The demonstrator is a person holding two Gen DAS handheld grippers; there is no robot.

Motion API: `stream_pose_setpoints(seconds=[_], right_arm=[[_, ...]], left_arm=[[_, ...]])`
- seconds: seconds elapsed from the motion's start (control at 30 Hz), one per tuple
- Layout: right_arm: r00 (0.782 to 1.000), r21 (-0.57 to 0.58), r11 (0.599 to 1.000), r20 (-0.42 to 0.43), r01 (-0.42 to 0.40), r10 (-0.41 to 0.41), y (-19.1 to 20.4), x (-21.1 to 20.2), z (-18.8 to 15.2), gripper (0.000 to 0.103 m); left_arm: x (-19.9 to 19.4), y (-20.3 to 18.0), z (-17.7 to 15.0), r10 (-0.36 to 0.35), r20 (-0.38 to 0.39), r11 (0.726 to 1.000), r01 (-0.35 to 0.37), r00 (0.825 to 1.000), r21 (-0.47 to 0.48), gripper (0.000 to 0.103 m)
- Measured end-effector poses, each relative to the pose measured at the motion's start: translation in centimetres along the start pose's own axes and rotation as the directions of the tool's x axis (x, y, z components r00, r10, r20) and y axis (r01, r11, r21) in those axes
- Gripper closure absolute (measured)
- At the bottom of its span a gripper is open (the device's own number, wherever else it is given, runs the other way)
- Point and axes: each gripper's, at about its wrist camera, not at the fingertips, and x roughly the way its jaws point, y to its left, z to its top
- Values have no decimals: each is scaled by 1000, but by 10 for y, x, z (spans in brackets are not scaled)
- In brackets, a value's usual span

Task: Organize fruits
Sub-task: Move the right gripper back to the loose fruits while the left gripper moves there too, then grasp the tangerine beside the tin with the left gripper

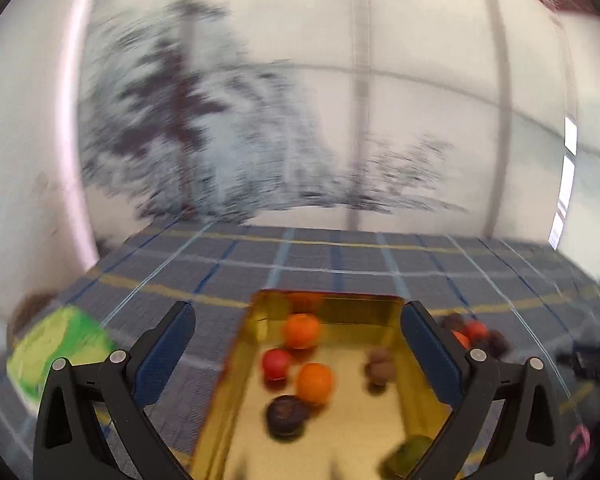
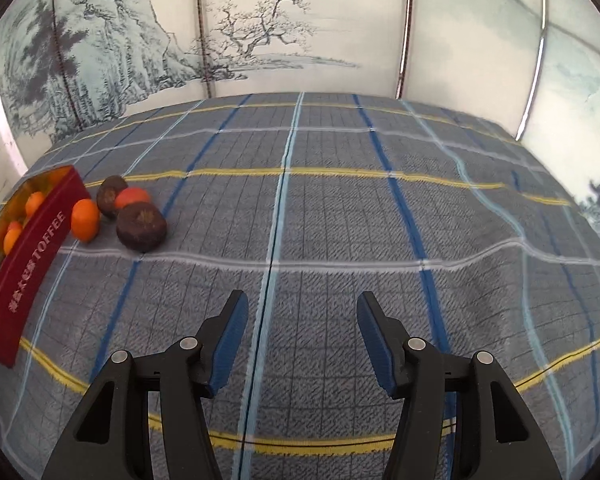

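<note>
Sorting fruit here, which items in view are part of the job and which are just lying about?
Job:
toffee box, holding fruit
orange, red fruit and two dark fruits, loose on the cloth beside it

Lying about:
green item, blurred
plaid tablecloth
painted screen

Open cloth (image 2: 340, 220) right of fruit cluster (image 2: 116, 212)

Home-like room: plaid tablecloth (image 2: 340, 216), ink-landscape folding screen (image 2: 260, 36) behind table.

Left wrist view motion-blurred; right sharp; even daylight, fisheye-bent edges.
</note>
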Motion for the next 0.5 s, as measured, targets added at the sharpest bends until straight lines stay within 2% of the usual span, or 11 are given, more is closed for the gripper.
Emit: stream_pose_setpoints(seconds=[0.03, 0.1, 0.13, 0.2, 0.23, 0.27, 0.3, 0.33, 0.37, 0.4, 0.5], right_arm=[[1000, 14, 1000, 12, -17, 17, -3, -2, -1, 45], [999, 45, 998, 26, -47, 46, -9, -5, -2, 44], [998, 57, 997, 25, -58, 57, -11, -5, -3, 44], [996, 82, 992, 17, -92, 90, -15, -3, -4, 44], [994, 97, 989, 15, -109, 108, -18, -2, -4, 44], [992, 111, 986, 14, -123, 122, -20, -1, -5, 44], [990, 124, 982, 15, -139, 139, -23, 0, -5, 44], [987, 135, 978, 19, -159, 158, -25, 0, -6, 44], [985, 143, 974, 23, -174, 173, -27, 0, -6, 44], [982, 151, 970, 26, -188, 186, -29, 0, -7, 44], [973, 175, 957, 36, -233, 230, -33, 1, -8, 44]], left_arm=[[1, -16, 6, -43, -10, 997, 44, 999, 63, 2], [5, -55, 16, -137, -57, 969, 146, 989, 200, 2], [14, -78, 22, -188, -119, 942, 213, 975, 261, 2], [30, -103, 27, -247, -211, 911, 300, 946, 281, 11], [45, -116, 30, -283, -277, 895, 357, 918, 268, 21], [56, -121, 31, -294, -319, 889, 381, 901, 256, 33], [69, -128, 31, -299, -369, 883, 401, 880, 242, 40], [82, -134, 29, -294, -416, 880, 414, 861, 235, 52], [94, -140, 27, -271, -449, 878, 410, 851, 247, 59], [104, -144, 24, -250, -469, 876, 404, 847, 264, 60], [123, -150, 16, -243, -532, 862, 432, 811, 266, 58]])
